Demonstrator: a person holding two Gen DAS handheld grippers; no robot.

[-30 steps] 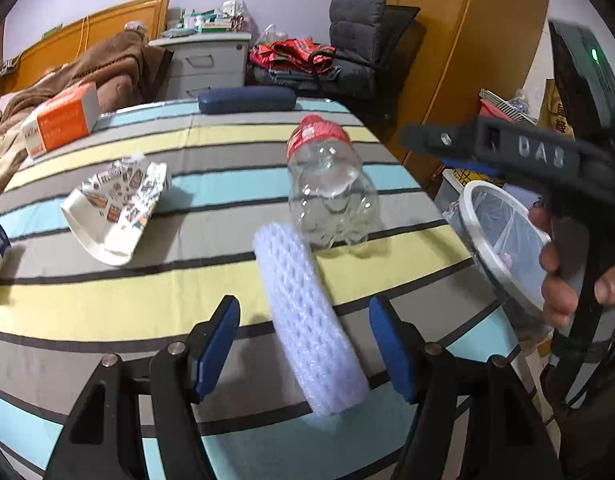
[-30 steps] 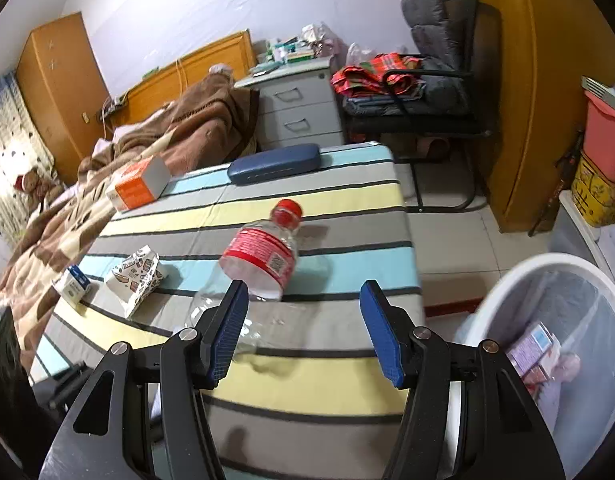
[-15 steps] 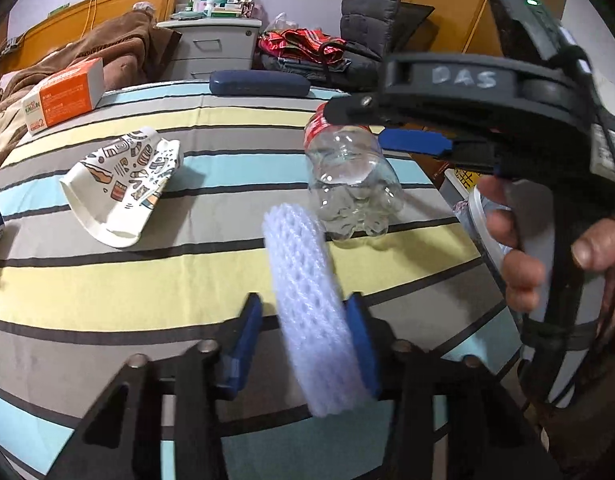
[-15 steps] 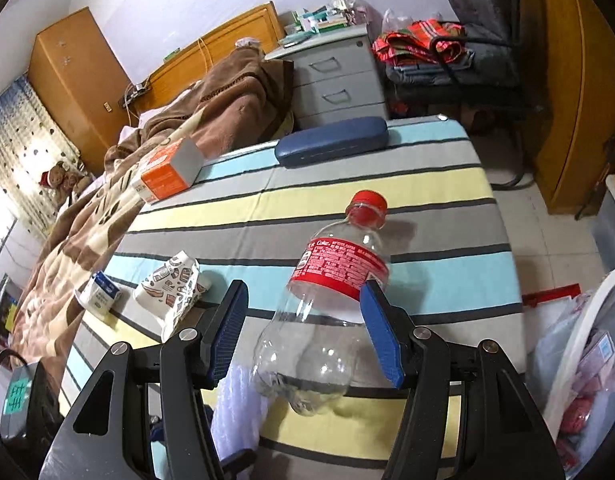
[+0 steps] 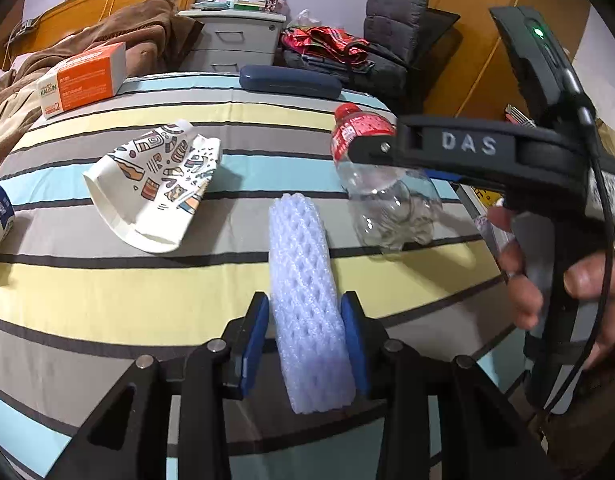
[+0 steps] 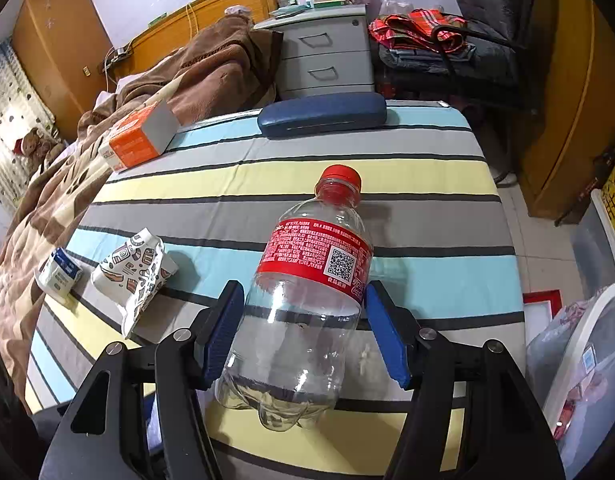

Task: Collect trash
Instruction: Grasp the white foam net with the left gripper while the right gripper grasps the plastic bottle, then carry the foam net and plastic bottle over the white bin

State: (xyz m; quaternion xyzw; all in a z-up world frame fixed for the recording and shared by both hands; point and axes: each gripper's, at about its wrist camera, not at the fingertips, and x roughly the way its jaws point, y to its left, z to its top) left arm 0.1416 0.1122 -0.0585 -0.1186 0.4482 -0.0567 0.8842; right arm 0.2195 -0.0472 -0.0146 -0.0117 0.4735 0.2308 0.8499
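My left gripper [image 5: 307, 336] is shut on a white foam net sleeve [image 5: 303, 292] that lies lengthwise on the striped table [image 5: 107, 288]. My right gripper [image 6: 303, 328] is open, its blue pads on either side of an empty clear plastic bottle [image 6: 307, 304] with a red label and red cap, lying on the table. The bottle [image 5: 383, 196] and the right gripper's body [image 5: 507, 152] also show in the left wrist view. A crushed patterned paper cup [image 5: 155, 188] lies left of the sleeve, also in the right wrist view [image 6: 135, 276].
A white trash bin [image 6: 579, 360] with a liner stands off the table's right edge. An orange box [image 6: 139, 140], a blue glasses case [image 6: 323, 114] and a small blue-white carton [image 6: 59, 276] lie on the table. A bed, drawers and a chair stand behind.
My left gripper has shut on the foam sleeve. My right gripper has moved forward and down so the bottle lies between its open fingers.
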